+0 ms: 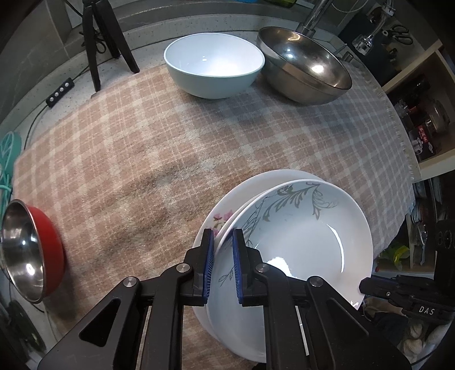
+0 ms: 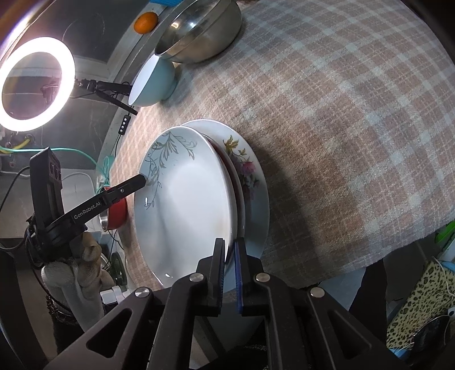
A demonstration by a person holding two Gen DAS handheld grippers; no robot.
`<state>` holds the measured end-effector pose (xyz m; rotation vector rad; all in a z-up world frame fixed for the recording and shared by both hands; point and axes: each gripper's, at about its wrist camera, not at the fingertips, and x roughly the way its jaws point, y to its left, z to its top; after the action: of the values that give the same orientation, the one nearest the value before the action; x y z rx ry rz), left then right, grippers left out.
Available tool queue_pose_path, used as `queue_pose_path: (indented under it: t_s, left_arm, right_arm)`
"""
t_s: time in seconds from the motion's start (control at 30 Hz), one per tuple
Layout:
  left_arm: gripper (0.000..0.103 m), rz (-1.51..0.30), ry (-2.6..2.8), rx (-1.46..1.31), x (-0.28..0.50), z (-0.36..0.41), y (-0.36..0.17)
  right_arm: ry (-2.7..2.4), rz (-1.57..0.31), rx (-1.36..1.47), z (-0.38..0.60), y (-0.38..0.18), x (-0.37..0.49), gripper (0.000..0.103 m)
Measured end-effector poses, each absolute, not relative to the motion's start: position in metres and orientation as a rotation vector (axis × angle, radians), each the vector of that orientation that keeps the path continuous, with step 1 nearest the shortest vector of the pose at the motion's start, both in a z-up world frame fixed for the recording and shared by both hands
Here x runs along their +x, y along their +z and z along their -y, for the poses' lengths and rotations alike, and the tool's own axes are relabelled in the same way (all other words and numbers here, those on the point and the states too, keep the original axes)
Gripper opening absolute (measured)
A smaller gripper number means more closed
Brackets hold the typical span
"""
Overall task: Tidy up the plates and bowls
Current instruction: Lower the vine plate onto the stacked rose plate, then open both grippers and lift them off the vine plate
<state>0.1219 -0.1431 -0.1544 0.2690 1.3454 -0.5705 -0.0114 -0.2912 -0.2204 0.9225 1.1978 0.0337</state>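
Note:
A pale plate with a grey leaf pattern (image 1: 298, 233) lies tilted on top of a white floral plate (image 1: 219, 219) on the checked cloth. My left gripper (image 1: 223, 236) straddles the leaf plate's near rim, its blue pads slightly apart from it. In the right wrist view the leaf plate (image 2: 184, 199) sits above a middle plate (image 2: 240, 193) and the floral plate (image 2: 250, 170). My right gripper (image 2: 230, 244) is shut on the leaf plate's rim on the opposite side. The left gripper's fingers (image 2: 139, 180) show at the plate's far rim, held by a gloved hand.
A light blue bowl (image 1: 213, 57) and a steel bowl (image 1: 304, 65) stand at the cloth's far edge. A red bowl with a steel inside (image 1: 28, 250) sits at the left. A tripod (image 1: 96, 42), a ring light (image 2: 34, 82), an orange (image 2: 145, 22) and shelves (image 1: 421, 119) surround the counter.

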Motion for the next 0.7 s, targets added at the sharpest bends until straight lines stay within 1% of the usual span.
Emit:
queue_pose_path:
  t_s: [0.23, 0.37, 0.57, 0.63, 0.7]
  left_arm:
    - [0.015, -1.356, -0.567, 0.239, 0.120, 0.135, -0.155]
    - [0.015, -1.350, -0.572, 0.202, 0.120, 0.129, -0.146]
    - [0.017, -1.311, -0.560, 0.142, 0.117, 0.121, -0.129]
    - [0.017, -1.298, -0.558, 0.101, 0.115, 0.118, -0.121]
    - [0.017, -1.283, -0.553, 0.069, 0.112, 0.119, -0.115]
  right_arm:
    - [0.019, -1.189, 0.844, 0.291, -0.213, -0.008, 0.008]
    - [0.004, -1.179, 0.790, 0.298, -0.205, -0.008, 0.012]
    - [-0.014, -1.149, 0.708, 0.309, -0.190, -0.005, 0.013]
    - [-0.023, -1.136, 0.667, 0.314, -0.184, -0.003, 0.016]
    - [-0.031, -1.125, 0.634, 0.320, -0.178, 0.000, 0.024]
